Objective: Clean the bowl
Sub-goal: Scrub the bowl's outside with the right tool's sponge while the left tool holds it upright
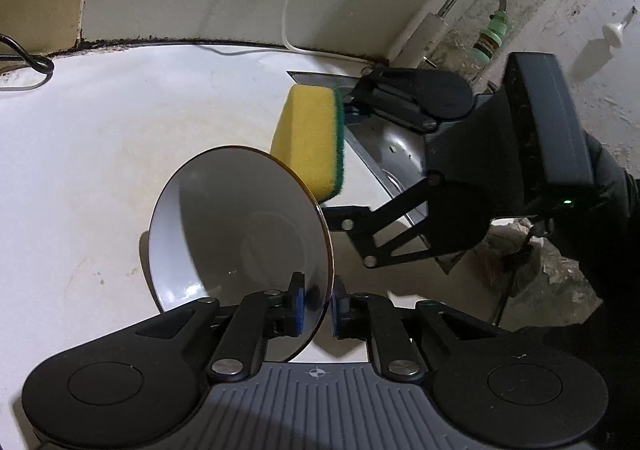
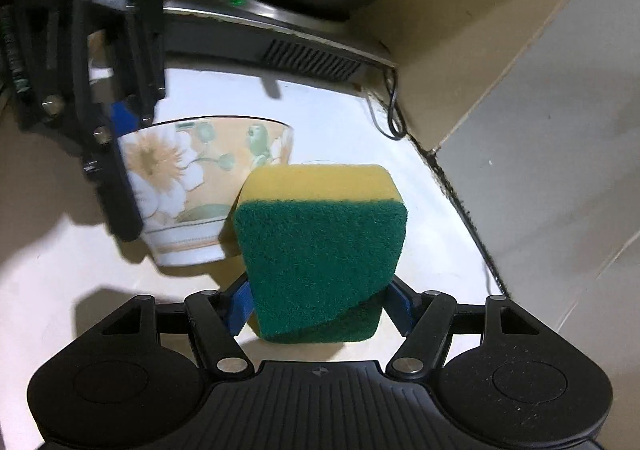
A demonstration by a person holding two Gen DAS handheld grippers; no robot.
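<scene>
Left tool (image 1: 317,304) pinching floral bowl (image 1: 240,226) rim, right tool (image 2: 320,306) clamping sponge (image 2: 320,250), no legible writing.

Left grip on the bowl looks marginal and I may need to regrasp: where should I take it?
Take the bowl by its thin rim, one pad inside the wall, one outside, as the left gripper does now. It flares wide above a narrow foot, so only the rim fits. Come from the side opposite the sponge.
</scene>
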